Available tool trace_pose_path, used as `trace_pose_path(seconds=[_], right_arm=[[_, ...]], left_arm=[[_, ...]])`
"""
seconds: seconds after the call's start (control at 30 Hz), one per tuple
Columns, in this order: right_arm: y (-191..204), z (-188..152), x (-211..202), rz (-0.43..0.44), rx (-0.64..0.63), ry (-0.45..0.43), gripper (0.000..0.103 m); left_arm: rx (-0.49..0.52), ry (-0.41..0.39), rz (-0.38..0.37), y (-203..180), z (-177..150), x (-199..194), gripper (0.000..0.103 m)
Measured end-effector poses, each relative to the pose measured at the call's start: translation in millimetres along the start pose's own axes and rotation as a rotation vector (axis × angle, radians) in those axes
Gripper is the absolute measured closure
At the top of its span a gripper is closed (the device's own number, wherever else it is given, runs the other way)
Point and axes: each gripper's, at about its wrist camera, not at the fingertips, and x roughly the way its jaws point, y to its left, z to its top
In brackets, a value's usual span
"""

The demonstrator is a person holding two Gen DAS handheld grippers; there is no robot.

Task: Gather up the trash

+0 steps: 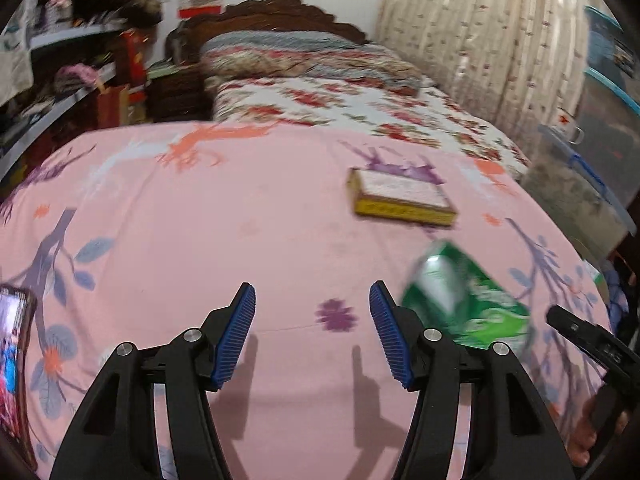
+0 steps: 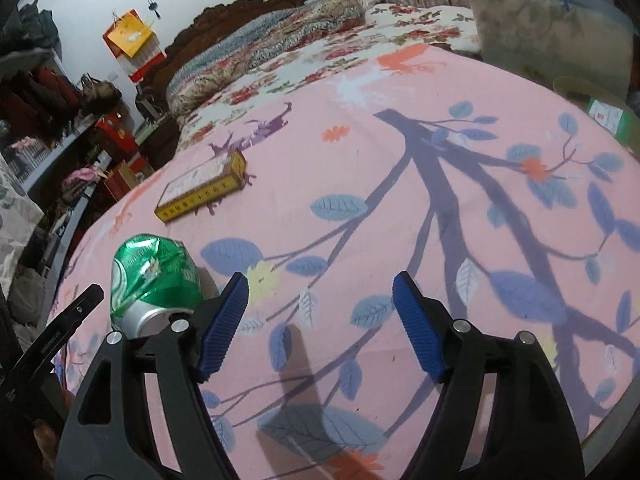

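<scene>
A crushed green can [image 1: 466, 300] lies on the pink bedsheet just right of my left gripper [image 1: 312, 304], which is open and empty. In the right wrist view the can [image 2: 154, 280] lies just left of my right gripper [image 2: 320, 300], also open and empty. A flat yellow box [image 1: 402, 198] lies farther up the bed; it also shows in the right wrist view [image 2: 202, 190]. The right gripper's body shows at the right edge of the left wrist view [image 1: 592, 340].
A phone [image 1: 12, 360] lies at the sheet's left edge. A clear storage bin with a blue handle [image 2: 552, 28] stands right of the bed, with a yellowish container [image 2: 600, 108] below it. Cluttered shelves [image 1: 60, 80] stand on the left. Pillows and a floral quilt [image 1: 340, 100] lie beyond.
</scene>
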Motion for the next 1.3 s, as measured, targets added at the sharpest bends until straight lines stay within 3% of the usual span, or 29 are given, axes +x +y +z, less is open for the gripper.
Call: trace_pose_path(seconds=[0.17, 0.33, 0.43, 0.5, 0.77, 0.93, 1.3], right_arm=[[1.7, -3.8, 5.4, -0.007, 0.009, 0.037, 0.022], [9.7, -7.0, 7.7, -0.004, -0.021, 0.04, 0.006], [12.3, -9.7, 8.8, -0.001, -0.04, 0.03, 0.003], [10.9, -11.8, 7.6, 0.008, -0.043, 0.015, 0.003], [5.6, -15.7, 6.0, 0.064, -0.06, -0.016, 0.003], [-2.3, -12.9, 6.3, 0.126, -0.028, -0.034, 0.003], [-4.1, -11.6, 5.6, 0.153, -0.008, -0.043, 0.003]], left_arm=[[-0.033, 0.034, -0.013, 10.6, -2.9, 8.5, 0.039], [-0.014, 0.058, 0.036, 7.4, -2.8, 11.0, 0.039], [-0.022, 0.079, 0.051, 10.0, -2.8, 13.9, 0.038], [-0.036, 0.09, 0.05, 13.8, -1.8, 16.4, 0.029], [-0.051, 0.11, 0.023, 15.9, -1.2, 21.3, 0.01], [-0.079, 0.107, 0.015, 20.4, -1.3, 20.4, 0.009], [-0.048, 0.128, 0.01, 18.7, -1.7, 21.4, 0.009]])
